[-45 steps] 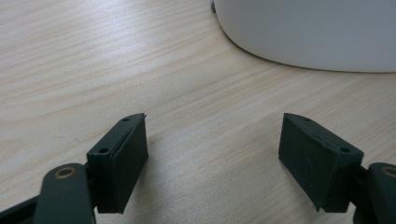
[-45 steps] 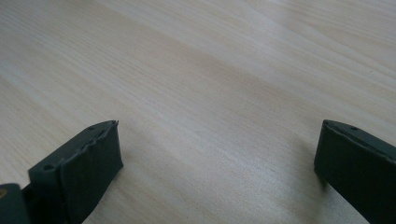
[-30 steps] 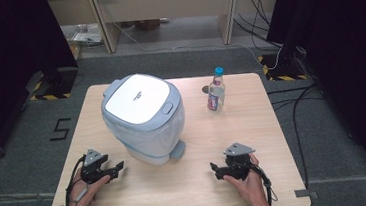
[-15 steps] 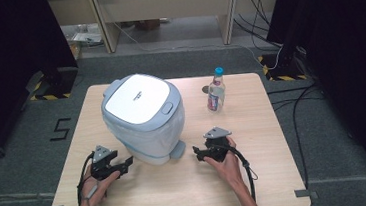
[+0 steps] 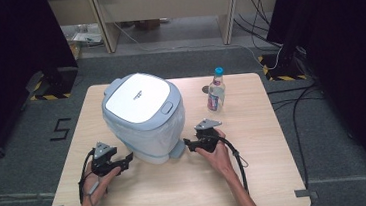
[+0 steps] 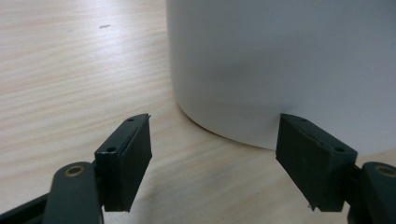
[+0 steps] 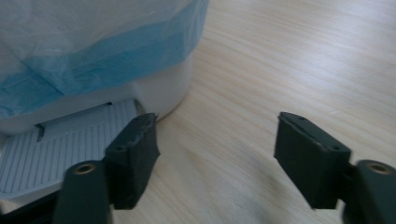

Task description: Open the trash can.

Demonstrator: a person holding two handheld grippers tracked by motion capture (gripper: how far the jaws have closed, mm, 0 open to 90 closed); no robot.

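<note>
A white and pale-blue pedal bin (image 5: 144,117) with a shut lid and a plastic liner stands on the wooden table (image 5: 257,176). Its grey foot pedal (image 5: 177,151) juts out at the front right. My left gripper (image 5: 127,161) is open, low on the table, pointing at the bin's left base (image 6: 280,70). My right gripper (image 5: 187,144) is open too, its jaws just beside the pedal (image 7: 56,144). The blue liner edge (image 7: 107,60) hangs over the bin wall. Neither gripper holds anything.
A clear water bottle (image 5: 215,91) with a blue cap stands upright behind the right gripper. A small dark disc (image 5: 205,88) lies beside it. Cables trail from both grippers along the person's forearms. Bare tabletop lies in front of the bin.
Both grippers have moved inward toward the bin. The right one travelled forward and left up to the pedal; the left one edged right toward the bin's base.
</note>
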